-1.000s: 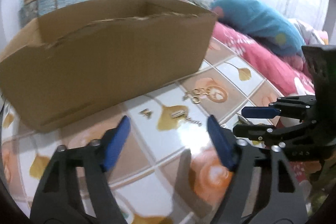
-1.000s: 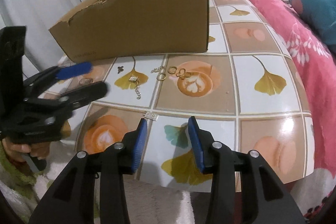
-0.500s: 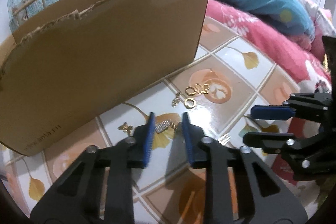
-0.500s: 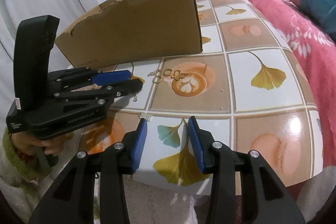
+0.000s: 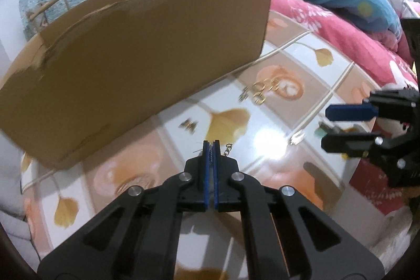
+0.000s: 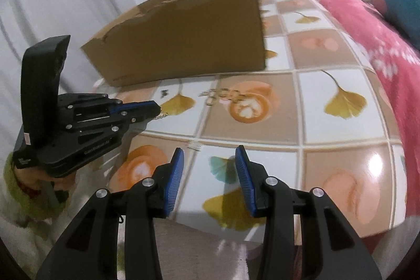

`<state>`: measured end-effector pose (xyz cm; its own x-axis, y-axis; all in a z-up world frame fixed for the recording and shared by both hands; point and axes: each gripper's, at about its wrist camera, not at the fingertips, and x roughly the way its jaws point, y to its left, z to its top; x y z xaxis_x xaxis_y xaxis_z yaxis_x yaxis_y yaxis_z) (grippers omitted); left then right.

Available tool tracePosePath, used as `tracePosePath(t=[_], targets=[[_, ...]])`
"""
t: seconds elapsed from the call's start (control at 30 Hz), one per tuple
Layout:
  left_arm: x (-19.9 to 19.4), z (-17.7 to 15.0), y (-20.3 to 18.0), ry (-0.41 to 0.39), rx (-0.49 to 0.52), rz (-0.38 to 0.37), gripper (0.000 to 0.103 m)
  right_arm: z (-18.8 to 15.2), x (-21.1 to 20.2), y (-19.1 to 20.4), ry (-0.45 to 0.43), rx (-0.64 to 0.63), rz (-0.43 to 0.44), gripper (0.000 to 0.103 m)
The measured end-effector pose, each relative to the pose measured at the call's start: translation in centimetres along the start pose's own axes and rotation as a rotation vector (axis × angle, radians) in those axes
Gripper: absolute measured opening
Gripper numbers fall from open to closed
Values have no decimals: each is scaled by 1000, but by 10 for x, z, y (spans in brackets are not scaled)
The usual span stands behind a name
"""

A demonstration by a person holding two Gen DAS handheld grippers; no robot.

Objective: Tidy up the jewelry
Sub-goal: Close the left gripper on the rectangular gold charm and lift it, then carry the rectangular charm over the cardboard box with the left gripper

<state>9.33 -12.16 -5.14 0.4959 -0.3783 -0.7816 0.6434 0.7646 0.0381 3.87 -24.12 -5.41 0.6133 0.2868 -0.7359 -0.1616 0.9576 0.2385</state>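
STEP: pickup, you have your left gripper (image 5: pixel 210 146) clenched on the thin silver chain (image 5: pixel 229 148) just above the glossy tiled tabletop (image 5: pixel 278 141) | RIGHT: your right gripper (image 6: pixel 208 169) hangs half-open, empty | NEXT: lift clear and carry over the torn rim of the brown cardboard box (image 5: pixel 147 49); the gold rings (image 5: pixel 260 93) wait beside it.

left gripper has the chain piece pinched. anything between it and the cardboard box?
Nothing visible on the table between them. The left gripper is shut on the chain piece, and only bare tabletop lies toward the cardboard box. The box's own near wall stands tall, so the piece likely has to go up over the torn rim.
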Motion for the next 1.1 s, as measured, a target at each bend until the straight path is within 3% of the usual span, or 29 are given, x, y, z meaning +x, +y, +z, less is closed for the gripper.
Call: tracePosePath(t=[0.37, 0.5, 0.6, 0.8, 1.1], targets=[[-17, -26, 30, -2, -66, 25, 2, 17, 28, 24, 93, -302, -31, 40], [-16, -26, 32, -19, -76, 26, 2, 20, 30, 26, 136, -350, -19, 32], [-16, -27, 35, -30, -86, 10, 2, 22, 31, 26, 164, -347, -11, 27], [-17, -30, 36, -50, -90, 1, 2, 25, 31, 22, 210, -302, 7, 6], [-22, -37, 41, -77, -111, -7, 2, 30, 22, 12, 186, -160, 22, 5]])
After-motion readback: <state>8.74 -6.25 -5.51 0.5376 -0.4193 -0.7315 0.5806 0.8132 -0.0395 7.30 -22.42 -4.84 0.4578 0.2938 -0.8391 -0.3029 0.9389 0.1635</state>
